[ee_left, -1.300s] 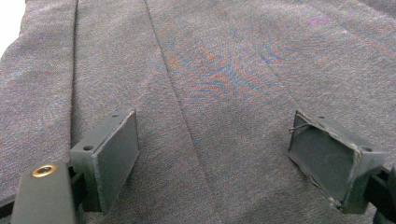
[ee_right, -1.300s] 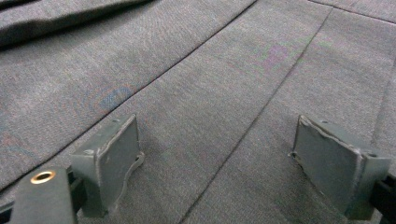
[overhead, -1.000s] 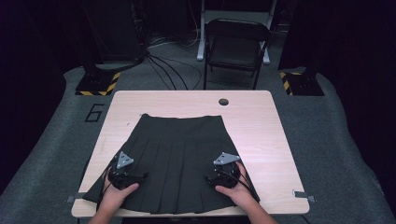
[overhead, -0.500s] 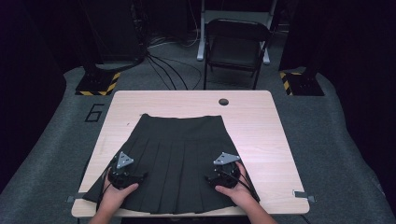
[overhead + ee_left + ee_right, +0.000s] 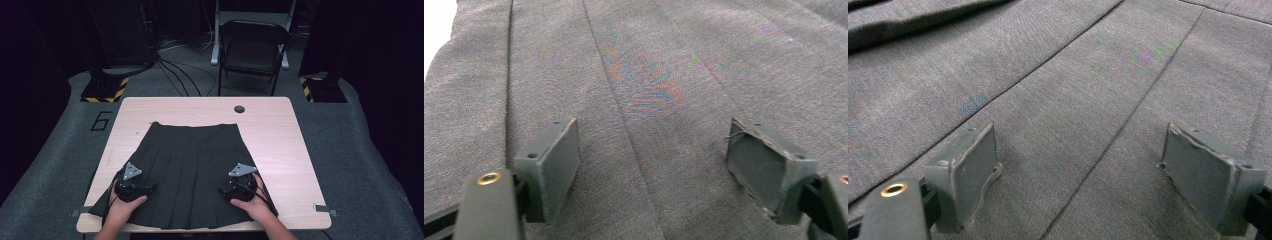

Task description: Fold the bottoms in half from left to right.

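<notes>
Pleated skirt flat on a pale wooden table

The skirt [image 5: 192, 172] covers the table's [image 5: 285, 140] near half; left gripper [image 5: 131, 186] and right gripper [image 5: 239, 186] rest on it, jaws spread, the left's just narrowing slightly. A folding chair [image 5: 252, 47] stands behind on grey carpet.

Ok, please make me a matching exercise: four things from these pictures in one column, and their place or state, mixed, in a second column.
1. skirt
2. folding chair
3. left gripper
4. round hole

a. in the tabletop, beyond the waistband
b. jaws wide apart, over a pleat, gripping nothing
c. on the floor behind the table
d. spread flat, hem towards the person

Pairs: 1-d, 2-c, 3-b, 4-a
</notes>
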The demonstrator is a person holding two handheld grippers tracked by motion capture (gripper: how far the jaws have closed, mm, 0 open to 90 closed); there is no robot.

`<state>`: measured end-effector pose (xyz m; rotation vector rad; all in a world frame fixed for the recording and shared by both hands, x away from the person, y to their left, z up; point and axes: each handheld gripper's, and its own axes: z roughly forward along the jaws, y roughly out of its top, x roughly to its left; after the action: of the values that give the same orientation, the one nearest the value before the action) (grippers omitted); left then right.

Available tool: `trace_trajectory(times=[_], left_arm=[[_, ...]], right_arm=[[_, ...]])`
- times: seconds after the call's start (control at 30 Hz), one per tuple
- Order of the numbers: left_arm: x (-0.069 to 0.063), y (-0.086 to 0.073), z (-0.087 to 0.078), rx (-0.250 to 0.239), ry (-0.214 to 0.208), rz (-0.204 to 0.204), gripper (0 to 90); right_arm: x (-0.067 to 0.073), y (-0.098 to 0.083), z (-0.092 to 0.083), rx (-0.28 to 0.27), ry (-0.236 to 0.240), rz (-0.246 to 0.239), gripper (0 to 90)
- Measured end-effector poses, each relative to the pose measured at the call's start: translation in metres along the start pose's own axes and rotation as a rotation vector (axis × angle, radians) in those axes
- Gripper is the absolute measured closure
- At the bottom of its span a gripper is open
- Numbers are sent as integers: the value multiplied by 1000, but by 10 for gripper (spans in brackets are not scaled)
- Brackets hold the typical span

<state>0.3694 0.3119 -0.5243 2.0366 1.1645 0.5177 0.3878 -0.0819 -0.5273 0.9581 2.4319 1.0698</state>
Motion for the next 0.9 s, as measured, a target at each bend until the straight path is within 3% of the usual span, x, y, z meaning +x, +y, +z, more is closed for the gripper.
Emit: trace_trajectory(times=[0.33, 0.6, 0.8, 0.9], left_arm=[[-2, 2, -1, 5, -7, 13, 263], [1, 5, -8, -18, -5, -24, 285], [4, 15, -10, 7, -27, -27, 318], [8, 25, -13, -9, -32, -25, 331]], right_arm=[[0, 0, 0, 0, 0, 0, 138], [0, 0, 0, 0, 0, 0, 138], [0, 0, 0, -1, -1, 0, 138], [0, 0, 0, -1, -1, 0, 138]])
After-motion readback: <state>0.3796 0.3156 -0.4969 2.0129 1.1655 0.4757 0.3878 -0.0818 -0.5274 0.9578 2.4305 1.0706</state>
